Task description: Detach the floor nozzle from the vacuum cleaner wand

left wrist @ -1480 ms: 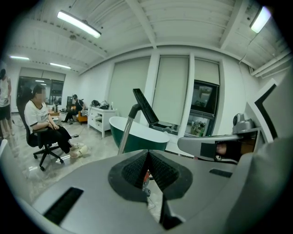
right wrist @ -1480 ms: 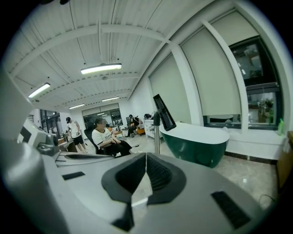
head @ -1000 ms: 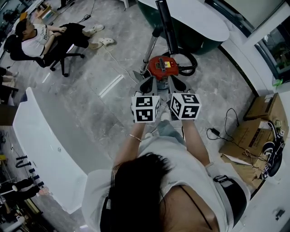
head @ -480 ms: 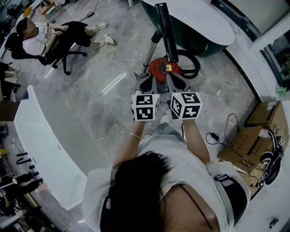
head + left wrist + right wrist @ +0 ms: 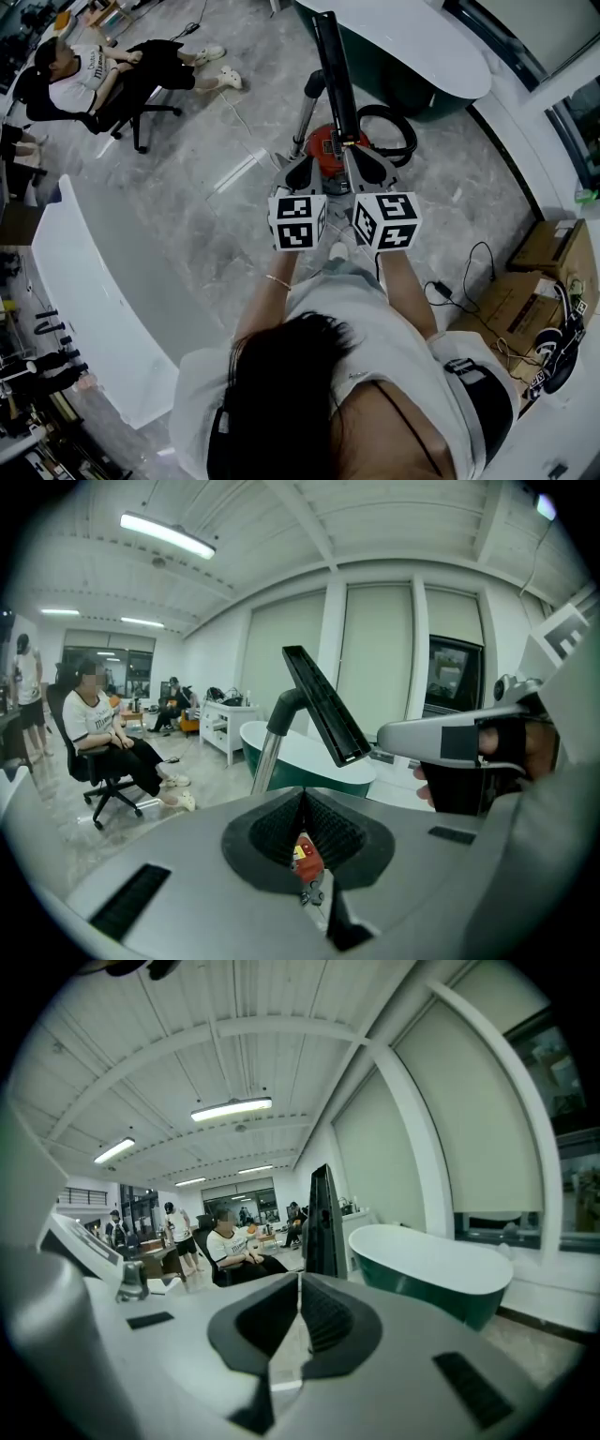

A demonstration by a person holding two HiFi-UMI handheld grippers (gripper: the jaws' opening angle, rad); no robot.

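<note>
While the green tub [image 5: 412,70] sits behind it, the red vacuum [image 5: 325,147] stands on the floor, its black floor nozzle [image 5: 334,70] tipped up on the wand [image 5: 305,114] just ahead of me. My left tool [image 5: 300,165] and right tool [image 5: 364,159] are both closed, holding nothing.

The left gripper [image 5: 298,171] and right gripper [image 5: 367,169] are held side by side. Just beyond them the vacuum cleaner body [image 5: 325,148] is set on the floor [image 5: 187,202], with the wand [image 5: 304,117] and floor nozzle [image 5: 333,66] raised above it. A bathtub [image 5: 412,47] is placed behind, a seated person [image 5: 75,80] far left, cardboard boxes [image 5: 548,253] far right
</note>
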